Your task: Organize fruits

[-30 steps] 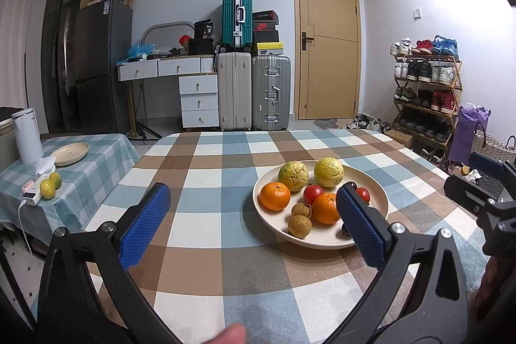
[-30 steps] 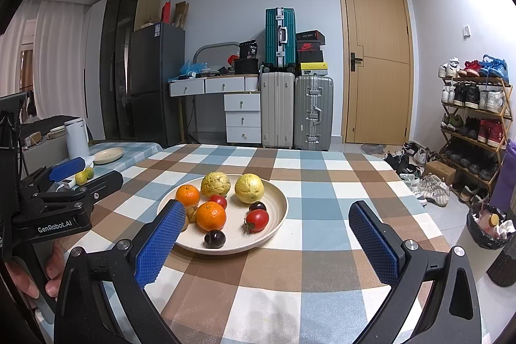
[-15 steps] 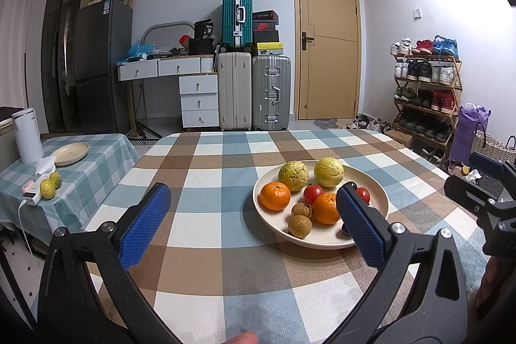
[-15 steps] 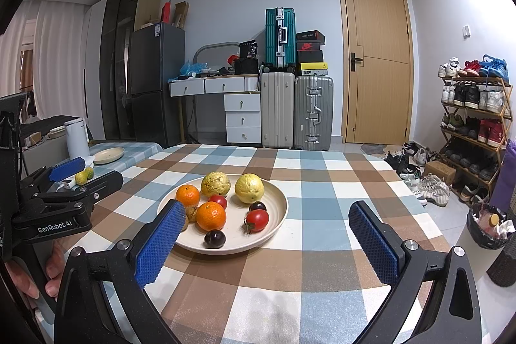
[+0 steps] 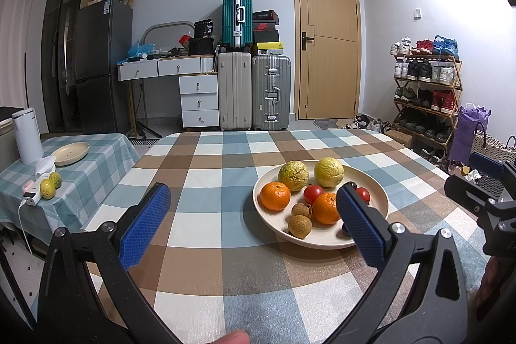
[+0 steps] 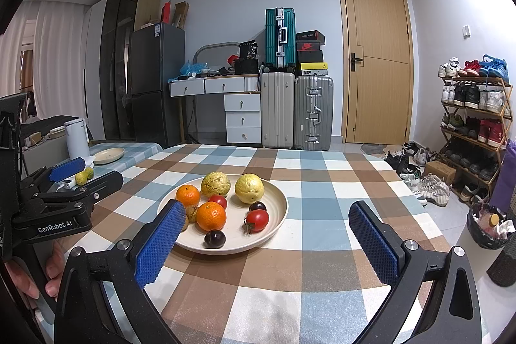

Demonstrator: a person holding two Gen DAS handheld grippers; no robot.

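Observation:
A cream plate (image 5: 377, 187) (image 6: 277, 192) on the checked table holds two oranges (image 5: 275, 196) (image 6: 211, 216), two yellow-green guavas (image 5: 328, 172) (image 6: 249, 188), red tomatoes (image 6: 257, 220), dark plums (image 6: 214, 238) and brown longans (image 5: 300, 226). My left gripper (image 5: 253, 226) is open and empty, held above the table just left of the plate. My right gripper (image 6: 267, 242) is open and empty, near the plate's front right. Each gripper shows at the edge of the other's view.
A side table on the left (image 5: 96, 157) carries an empty cream plate (image 5: 70, 153), a white kettle (image 5: 27, 135), and two small green-yellow fruits (image 5: 51, 184). Suitcases (image 5: 237, 92), drawers, a fridge and a shoe rack (image 5: 425, 92) stand beyond the table.

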